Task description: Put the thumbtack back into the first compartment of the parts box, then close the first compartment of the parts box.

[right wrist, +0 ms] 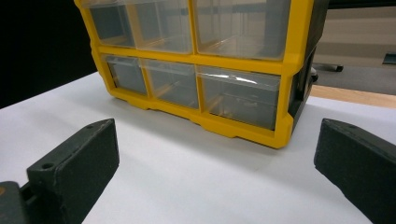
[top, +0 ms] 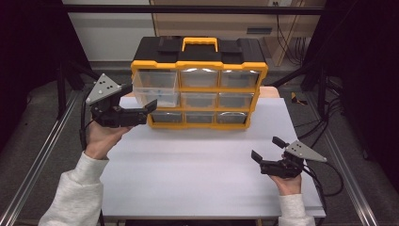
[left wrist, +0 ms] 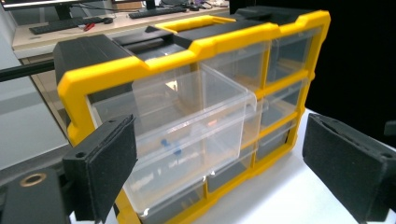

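You have the top-left drawer (top: 155, 87) pulled out of the yellow organizer (top: 199, 89), your left gripper (top: 151, 106) just below its front with jaws apart and empty, so next, I'd judge, reach inside while your right gripper (top: 266, 151) waits, jaws apart, well in front.

Grey floor (top: 33, 141), wooden cabinet (top: 211, 19) behind.

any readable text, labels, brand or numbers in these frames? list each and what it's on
None: no text, brand or number can be read.
Yellow-and-black drawer organizer: no label visible on its frame, handle or clear drawers.
Pulled-out top-left drawer: plain clear plastic, a few small blue parts inside, no marking.
Keyboards on the desk behind: key legends too small and blurred to read.
Grey plate on the left gripper: dots alone, no characters.
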Motion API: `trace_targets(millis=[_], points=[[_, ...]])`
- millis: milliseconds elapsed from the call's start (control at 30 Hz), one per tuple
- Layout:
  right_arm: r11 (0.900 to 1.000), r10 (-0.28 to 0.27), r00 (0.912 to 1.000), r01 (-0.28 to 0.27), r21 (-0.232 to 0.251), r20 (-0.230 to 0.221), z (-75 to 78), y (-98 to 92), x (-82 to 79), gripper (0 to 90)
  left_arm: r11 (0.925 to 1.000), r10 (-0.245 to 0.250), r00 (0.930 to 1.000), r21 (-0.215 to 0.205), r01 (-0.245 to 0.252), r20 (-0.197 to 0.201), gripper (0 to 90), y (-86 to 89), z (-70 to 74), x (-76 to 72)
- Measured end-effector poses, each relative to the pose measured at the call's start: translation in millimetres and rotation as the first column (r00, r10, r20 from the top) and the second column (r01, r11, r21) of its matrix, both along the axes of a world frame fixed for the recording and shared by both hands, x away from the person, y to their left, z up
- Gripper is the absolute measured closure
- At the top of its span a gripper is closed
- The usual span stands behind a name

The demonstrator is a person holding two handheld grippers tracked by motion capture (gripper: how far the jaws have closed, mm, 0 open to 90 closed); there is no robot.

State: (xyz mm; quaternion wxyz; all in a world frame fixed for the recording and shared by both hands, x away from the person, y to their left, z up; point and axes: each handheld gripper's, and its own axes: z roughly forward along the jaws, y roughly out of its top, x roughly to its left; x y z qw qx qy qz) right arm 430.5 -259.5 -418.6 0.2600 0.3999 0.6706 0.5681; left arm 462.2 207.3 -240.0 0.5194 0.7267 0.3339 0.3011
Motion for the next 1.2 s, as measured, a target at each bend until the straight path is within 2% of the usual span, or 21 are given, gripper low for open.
trace_targets(millis=[67, 267, 300, 333, 400, 500, 533, 567, 633, 767, 800, 833, 1033, 1200], points=[[1.000, -0.003, 1.0000, 0.003, 0.000, -0.001, 0.2, -0.2, 0.1, 0.5, 0.9999, -0.002, 1.0000, -0.013, 0.002, -0.004, 9.5, 0.3, -5.0, -2.1], [1.000, -0.001, 1.0000, 0.001, 0.005, -0.004, 0.2, 0.3, -0.4, 0.5, 1.0000, -0.009, 0.9999, -0.002, 0.009, -0.014, 9.9, 0.7, -19.4, -6.2], [1.000, -0.004, 1.0000, 0.004, 0.004, 0.004, 0.4, -0.1, -0.1, 0.5, 0.9999, -0.010, 0.9999, 0.002, 0.010, -0.006, 10.0, 0.8, -21.5, -5.7], [1.000, -0.002, 1.0000, 0.002, 0.003, 0.004, 0.4, -0.5, -0.1, 0.5, 1.0000, -0.007, 0.9998, 0.003, 0.007, -0.021, 10.0, 0.3, -24.0, -6.5], [1.000, -0.001, 1.0000, 0.001, 0.001, 0.004, 0.4, -0.4, 0.0, 0.5, 0.9999, -0.004, 1.0000, 0.013, 0.004, -0.007, 10.3, 0.0, -27.8, -6.3], [1.000, -0.002, 1.0000, 0.002, 0.007, 0.006, 0.9, -0.8, -0.3, 0.5, 0.9999, -0.001, 1.0000, 0.013, 0.002, -0.003, 13.2, -0.1, -33.4, -7.0], [1.000, -0.003, 1.0000, 0.003, 0.003, 0.003, 0.8, -0.9, -0.3, 0.5, 0.9999, -0.006, 0.9998, 0.010, 0.006, -0.016, 15.2, -0.4, -35.3, -7.6], [1.000, -0.004, 1.0000, 0.004, -0.001, 0.003, 0.6, -0.9, -0.2, 0.5, 1.0000, -0.004, 0.9999, 0.002, 0.004, -0.014, 16.7, -0.7, -37.3, -7.7], [1.000, -0.002, 1.0000, 0.002, 0.005, 0.004, 0.8, -0.8, -0.2, 0.5, 1.0000, -0.010, 0.9999, -0.001, 0.010, -0.005, 22.9, -0.8, -40.6, -6.8], [1.000, -0.004, 1.0000, 0.004, 0.000, 0.004, 0.5, -1.0, 0.0, 0.5, 1.0000, -0.006, 0.9997, -0.004, 0.006, -0.026, 34.8, -2.7, -46.1, -4.9], [1.000, -0.003, 1.0000, 0.003, 0.000, 0.002, 0.5, -0.9, -0.1, 0.5, 1.0000, -0.002, 0.9999, 0.009, 0.002, -0.014, 38.1, -2.6, -46.6, -3.8], [1.000, -0.004, 1.0000, 0.004, 0.000, 0.004, 0.5, -0.7, 0.0, 0.5, 1.0000, 0.007, 0.9997, 0.000, -0.007, -0.024, 40.6, -4.1, -47.7, -3.9], [1.000, -0.005, 1.0000, 0.005, 0.008, 0.006, 1.1, -0.6, -1.1, 0.5, 0.9997, 0.009, 0.9997, 0.023, -0.008, -0.025, 61.7, -6.9, -50.9, 3.4], [1.000, -0.004, 1.0000, 0.004, 0.007, 0.003, 1.1, -0.6, -1.2, 0.5, 0.9996, 0.023, 0.9995, 0.017, -0.023, -0.022, 76.5, -7.4, -52.1, 10.7]])
